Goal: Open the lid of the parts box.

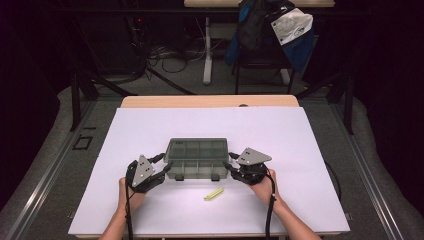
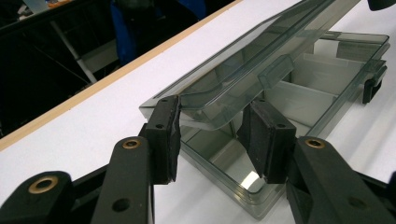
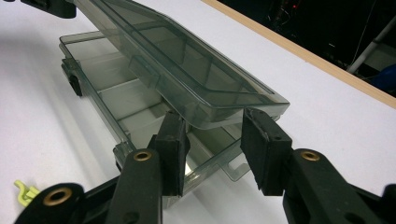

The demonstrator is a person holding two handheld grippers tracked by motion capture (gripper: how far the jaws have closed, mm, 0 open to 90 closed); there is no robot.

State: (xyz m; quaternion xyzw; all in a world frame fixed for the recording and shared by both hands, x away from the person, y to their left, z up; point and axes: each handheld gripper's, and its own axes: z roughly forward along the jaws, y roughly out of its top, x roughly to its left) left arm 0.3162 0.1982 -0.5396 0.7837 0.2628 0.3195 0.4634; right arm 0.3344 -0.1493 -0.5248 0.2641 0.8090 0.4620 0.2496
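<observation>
A smoky clear compartment box (image 1: 197,160) lies mid-table with its lid (image 2: 261,51) tilted up over the base (image 2: 327,98). My left gripper (image 1: 167,167) is at the box's left end. In the left gripper view its jaws stand apart (image 2: 212,135), and the lid's near corner lies at their tips. My right gripper (image 1: 227,165) is at the right end. Its jaws (image 3: 215,135) also stand apart, with the lid (image 3: 196,70) crossing just beyond the pads (image 3: 173,140). No pad visibly pinches the lid. The base compartments (image 3: 116,102) look empty.
A small yellow-green piece (image 1: 214,194) lies on the white table cover (image 1: 300,150) in front of the box, near my right gripper (image 3: 25,192). Beyond the wooden far edge (image 1: 210,101) stand a chair with a blue jacket (image 1: 270,30) and cables on the floor.
</observation>
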